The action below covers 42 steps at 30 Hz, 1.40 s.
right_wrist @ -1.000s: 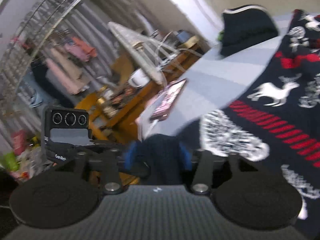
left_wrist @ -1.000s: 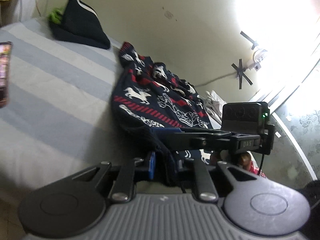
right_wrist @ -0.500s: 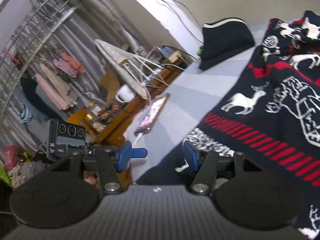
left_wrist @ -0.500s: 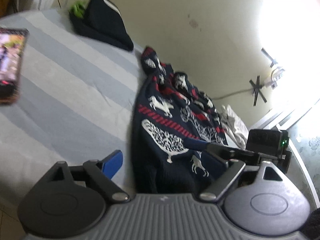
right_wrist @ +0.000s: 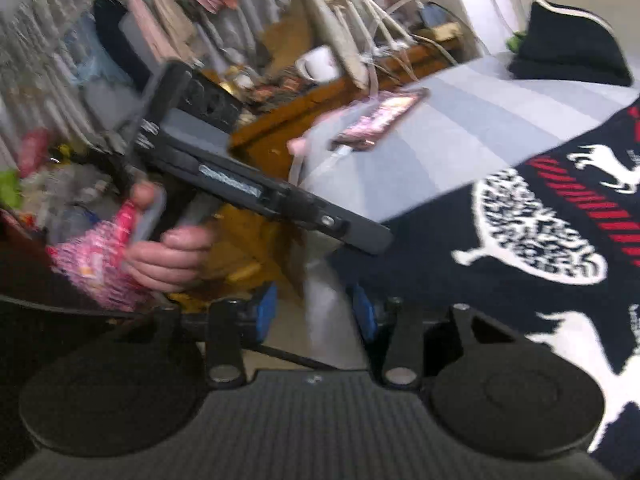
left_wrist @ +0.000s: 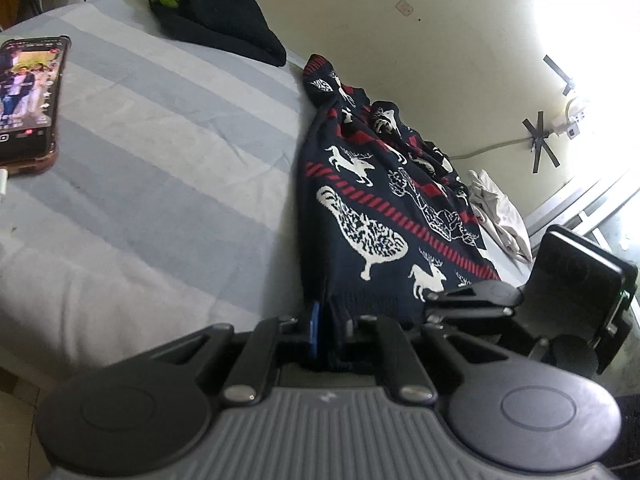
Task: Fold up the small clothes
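We see one knitted sweater [left_wrist: 372,216], navy wool with red dashed stripes and white deer, a bird and leafy shapes, lying rumpled along the bed [left_wrist: 152,168] near the wall. Its ribbed hem hangs at the bed's near edge. The left gripper [left_wrist: 330,326] has its fingers drawn narrow, pinching that hem between the blue pads [left_wrist: 315,328]. The right gripper [right_wrist: 314,318] has its fingers spread, with nothing between the two blue pads [right_wrist: 365,314]; the sweater's edge lies just beside its right finger.

The bed wears a soft sheet in broad grey and pale blue bands. On it we count one phone [left_wrist: 30,100] in a glossy case, screen lit, one dark folded garment [left_wrist: 224,20] with a white trim line at the far end, and one crumpled white cloth [left_wrist: 500,212] beyond the sweater.
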Each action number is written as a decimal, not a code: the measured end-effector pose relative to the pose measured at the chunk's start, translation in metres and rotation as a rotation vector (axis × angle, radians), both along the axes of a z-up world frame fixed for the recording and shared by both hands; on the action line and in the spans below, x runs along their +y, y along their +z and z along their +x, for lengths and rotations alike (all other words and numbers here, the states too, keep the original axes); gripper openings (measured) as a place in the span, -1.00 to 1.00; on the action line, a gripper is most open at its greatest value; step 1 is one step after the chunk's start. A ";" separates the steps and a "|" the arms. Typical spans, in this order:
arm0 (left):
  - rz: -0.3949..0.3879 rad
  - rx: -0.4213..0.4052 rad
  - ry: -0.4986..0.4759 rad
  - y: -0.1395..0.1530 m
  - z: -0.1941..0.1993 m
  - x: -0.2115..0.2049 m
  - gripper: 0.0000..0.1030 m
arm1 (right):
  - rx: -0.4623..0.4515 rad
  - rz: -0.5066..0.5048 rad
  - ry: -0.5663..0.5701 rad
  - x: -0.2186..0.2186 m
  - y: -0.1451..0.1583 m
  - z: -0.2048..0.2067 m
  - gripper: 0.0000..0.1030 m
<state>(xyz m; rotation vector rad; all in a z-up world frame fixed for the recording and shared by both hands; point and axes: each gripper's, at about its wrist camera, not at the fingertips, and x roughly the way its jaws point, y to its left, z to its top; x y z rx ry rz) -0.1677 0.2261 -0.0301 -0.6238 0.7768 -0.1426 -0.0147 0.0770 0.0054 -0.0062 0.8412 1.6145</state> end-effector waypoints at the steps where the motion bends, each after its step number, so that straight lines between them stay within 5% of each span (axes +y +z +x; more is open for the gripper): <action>1: 0.003 0.000 -0.001 0.002 0.000 0.001 -0.83 | -0.006 0.007 -0.024 -0.004 0.002 0.003 -0.10; 2: 0.010 -0.004 0.004 0.004 0.000 0.002 -0.77 | -0.011 0.013 -0.050 -0.007 0.003 0.006 -0.10; 4: 0.013 -0.018 0.012 0.008 0.002 0.006 -0.32 | -0.001 0.035 -0.109 -0.017 0.006 0.014 -0.10; 5: 0.016 -0.032 0.019 0.011 0.003 0.007 0.06 | 0.011 0.045 -0.144 -0.023 0.005 0.019 -0.10; 6: 0.018 -0.044 0.023 0.012 0.006 0.006 0.19 | 0.023 0.048 -0.177 -0.024 0.004 0.024 -0.09; 11: 0.021 -0.015 -0.031 0.004 0.030 -0.006 0.13 | 0.052 -0.053 -0.189 -0.015 -0.015 0.019 -0.07; 15: 0.024 -0.027 -0.056 0.005 0.034 -0.009 0.19 | 0.053 -0.007 -0.135 -0.030 -0.006 0.007 -0.08; 20: 0.019 -0.020 -0.079 0.006 0.041 -0.008 0.20 | 0.033 0.095 -0.419 -0.113 0.017 0.023 -0.07; 23: 0.029 -0.018 -0.104 0.006 0.044 -0.011 0.06 | 0.019 0.107 -0.648 -0.177 0.020 0.023 -0.07; 26: 0.041 0.002 -0.133 0.005 0.046 -0.015 -0.85 | 0.005 0.087 -0.852 -0.231 0.019 0.012 -0.07; 32: 0.083 -0.006 -0.094 0.022 0.025 -0.007 -0.86 | 0.029 -0.012 -1.038 -0.277 0.009 -0.017 -0.07; 42: 0.121 0.064 -0.053 0.016 0.019 0.008 -0.86 | 0.110 -0.080 -0.983 -0.275 -0.006 -0.053 -0.07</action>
